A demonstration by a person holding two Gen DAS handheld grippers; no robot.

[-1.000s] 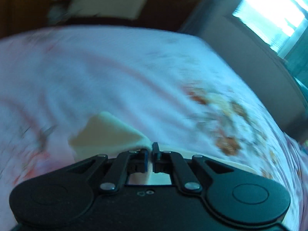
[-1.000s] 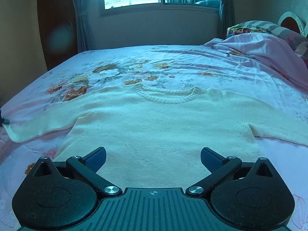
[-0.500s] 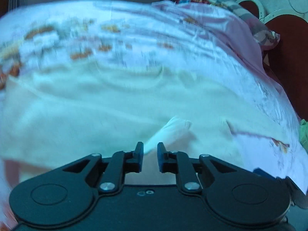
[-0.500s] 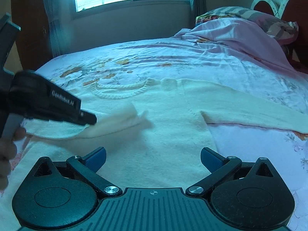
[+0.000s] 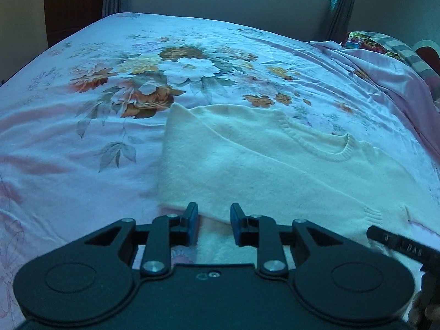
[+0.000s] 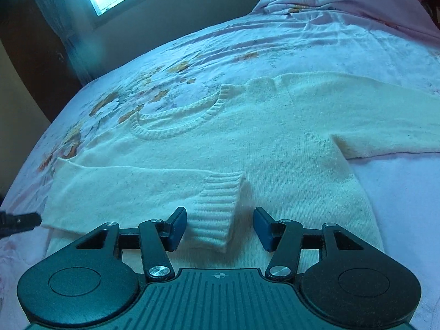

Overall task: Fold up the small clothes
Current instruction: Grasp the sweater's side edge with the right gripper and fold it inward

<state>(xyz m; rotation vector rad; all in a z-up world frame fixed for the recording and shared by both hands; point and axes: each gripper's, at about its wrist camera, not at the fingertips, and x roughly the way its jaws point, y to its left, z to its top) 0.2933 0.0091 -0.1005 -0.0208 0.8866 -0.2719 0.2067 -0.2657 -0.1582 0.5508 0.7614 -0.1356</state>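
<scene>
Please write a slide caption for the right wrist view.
Open right gripper above folded sleeve cuff of cream sweater.

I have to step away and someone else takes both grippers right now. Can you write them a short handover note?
Left gripper: open, holding nothing, low over the bed at the sweater's folded edge.
Right gripper: open, holding nothing, with the folded sleeve's ribbed cuff lying between its fingers.
The cream sweater lies flat, neck away from you, on the floral bedsheet.
Done: one sleeve is folded across the body.
Left: the other sleeve is spread out to the side. Fold it in, then fold the body.
</scene>
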